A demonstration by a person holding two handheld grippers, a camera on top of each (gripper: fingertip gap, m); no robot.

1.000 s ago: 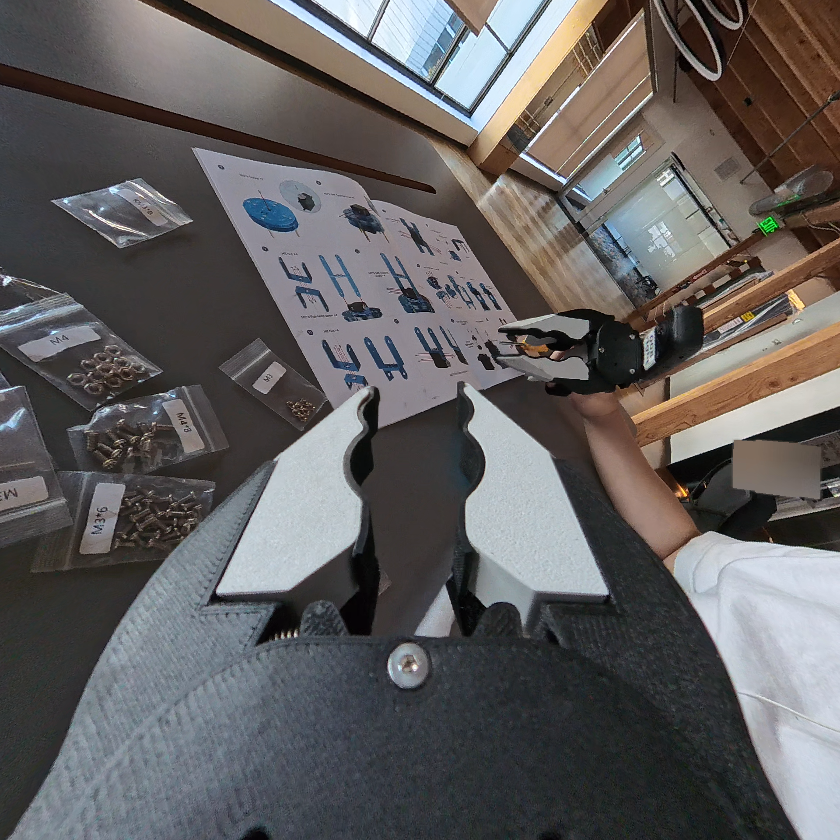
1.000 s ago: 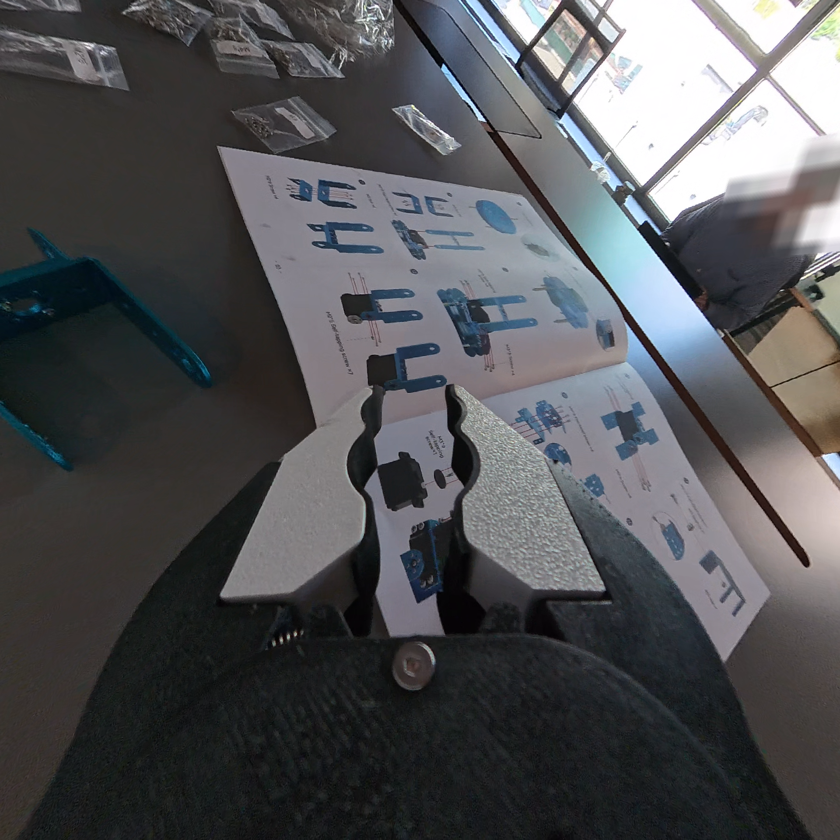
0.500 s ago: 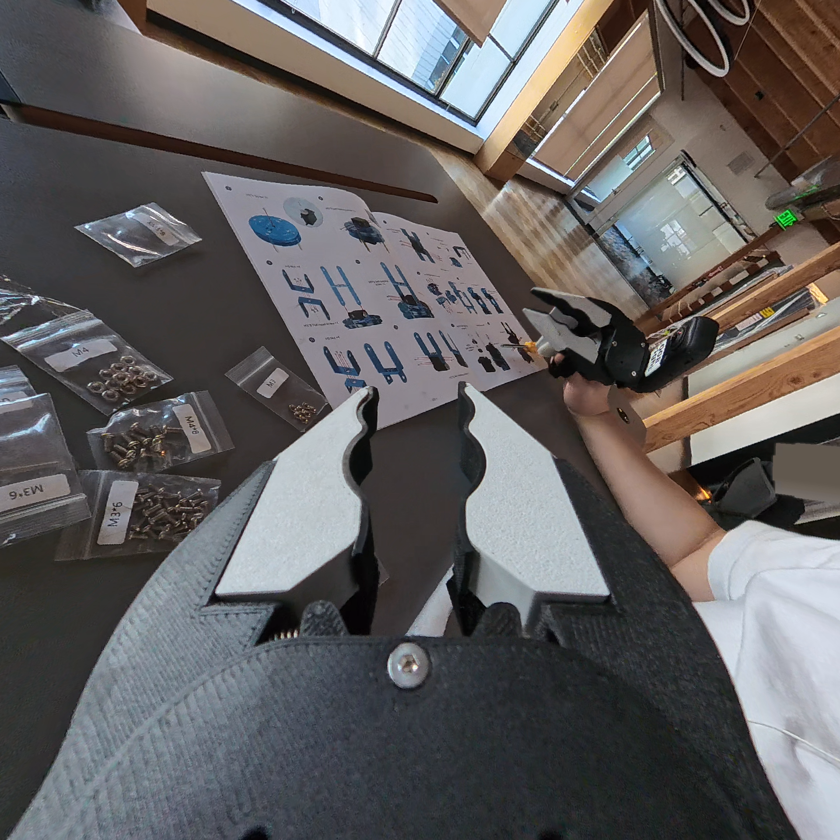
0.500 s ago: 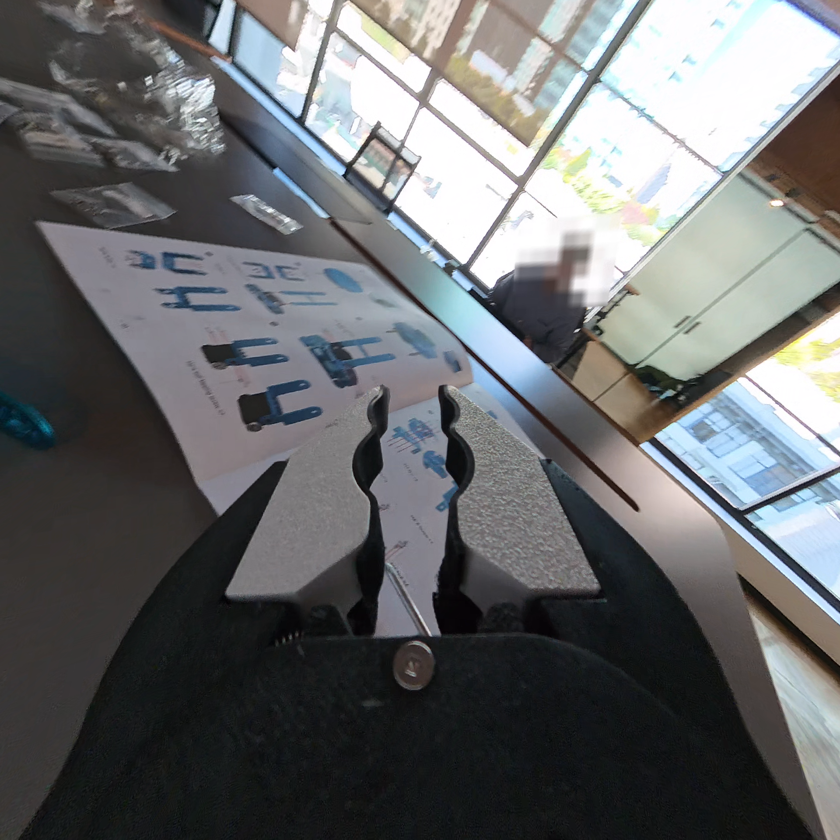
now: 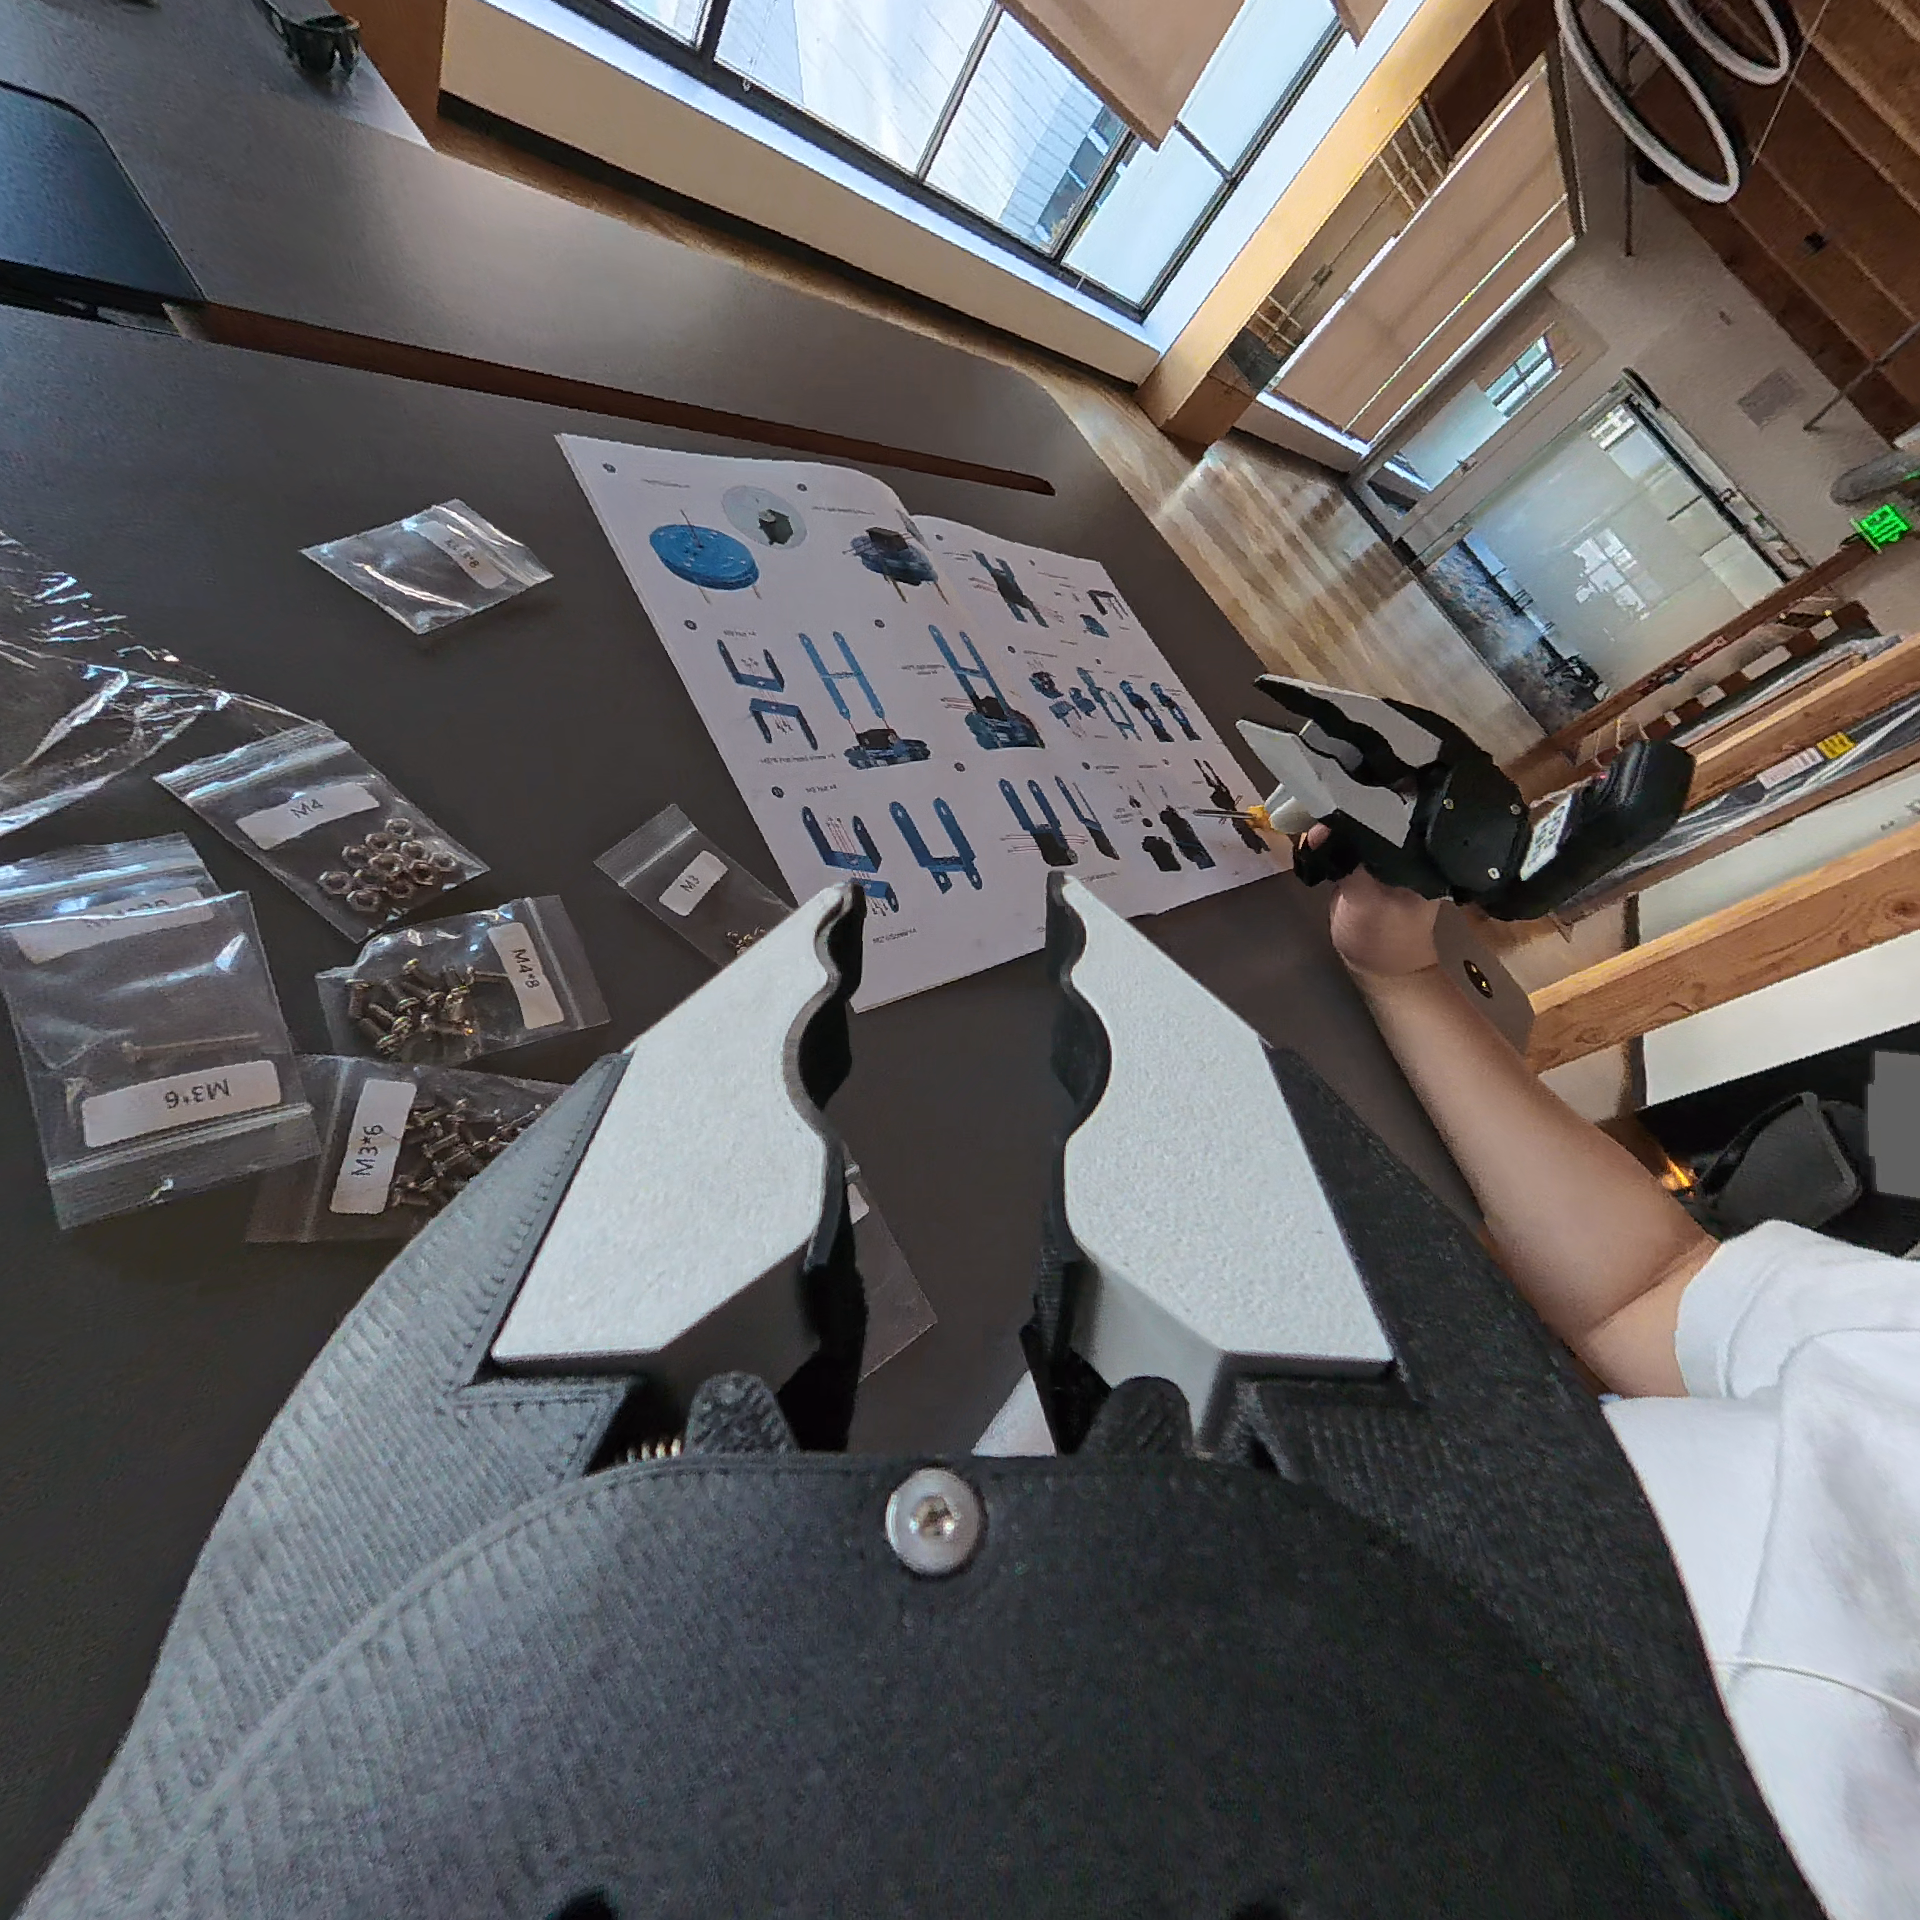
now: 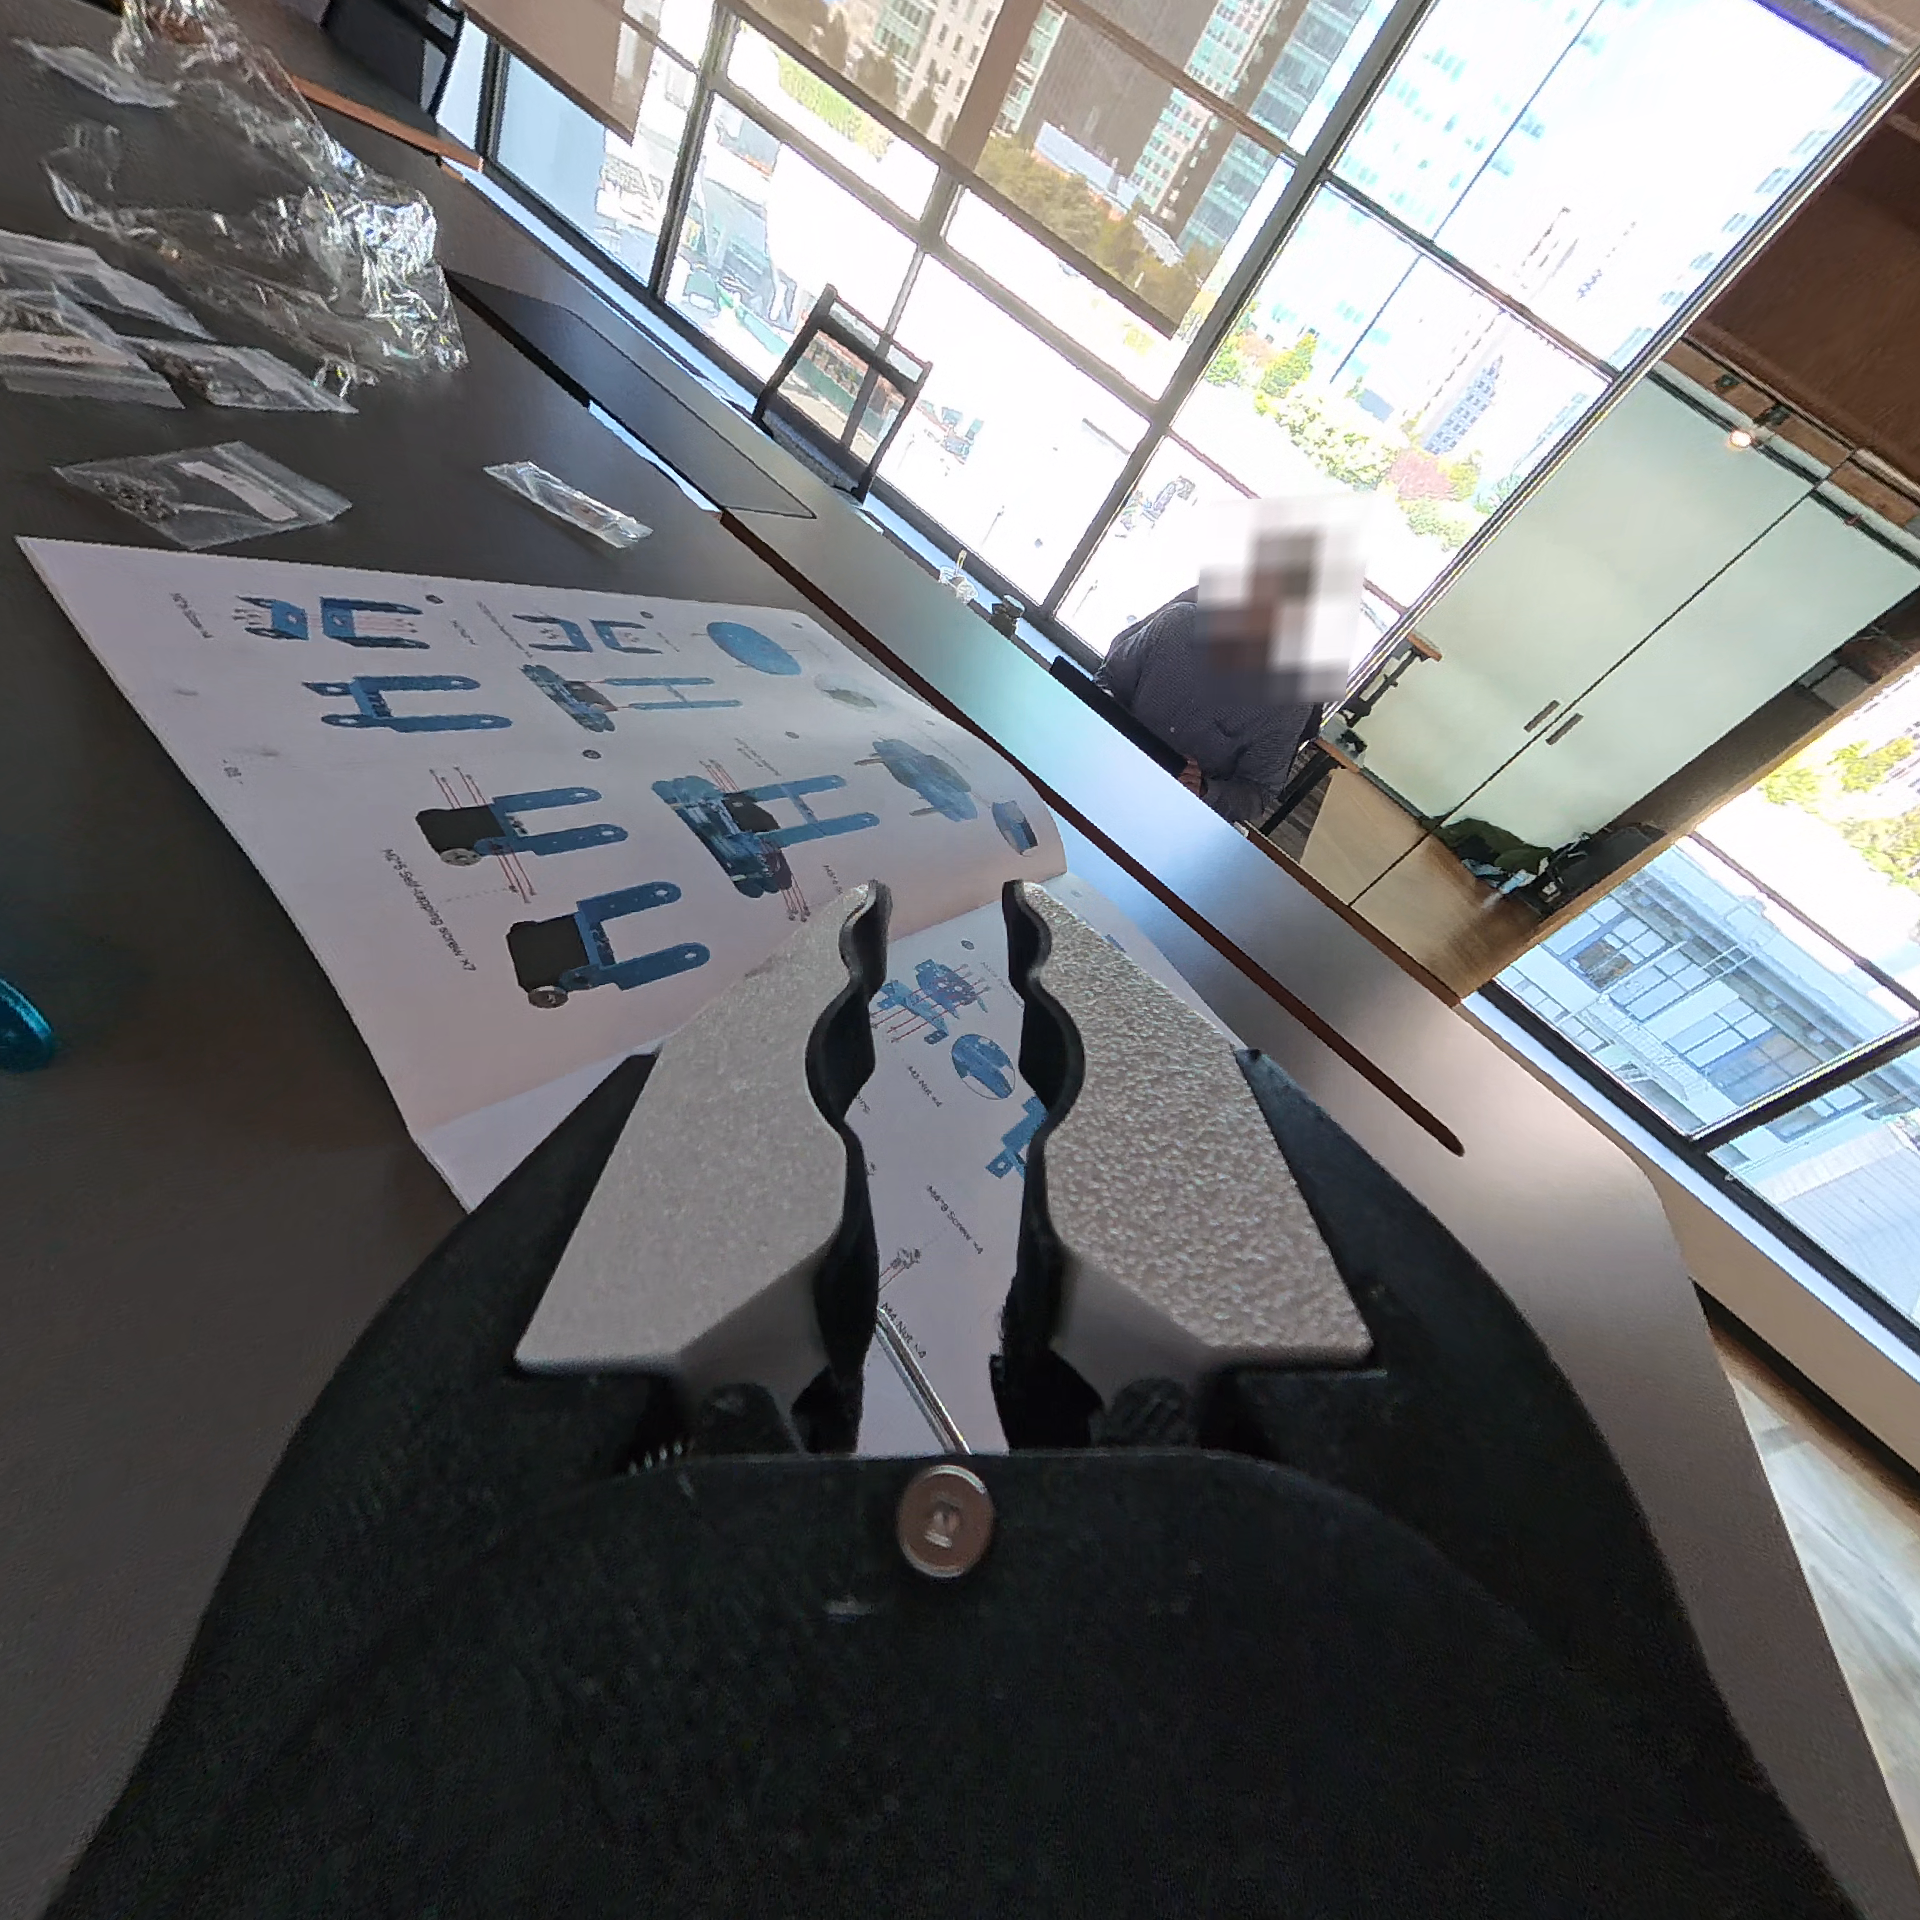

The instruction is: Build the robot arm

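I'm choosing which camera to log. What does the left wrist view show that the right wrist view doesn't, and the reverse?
Only the left wrist view: the open left hand-held gripper, the right hand-held gripper farther off by the booklet's edge, and the forearm behind it.
Only the right wrist view: a blue metal part at the left edge, a thin metal shaft low between the right hand-held gripper's fingers, and a seated person near the windows.
Both: the open booklet, plastic bags of hardware and the dark table.
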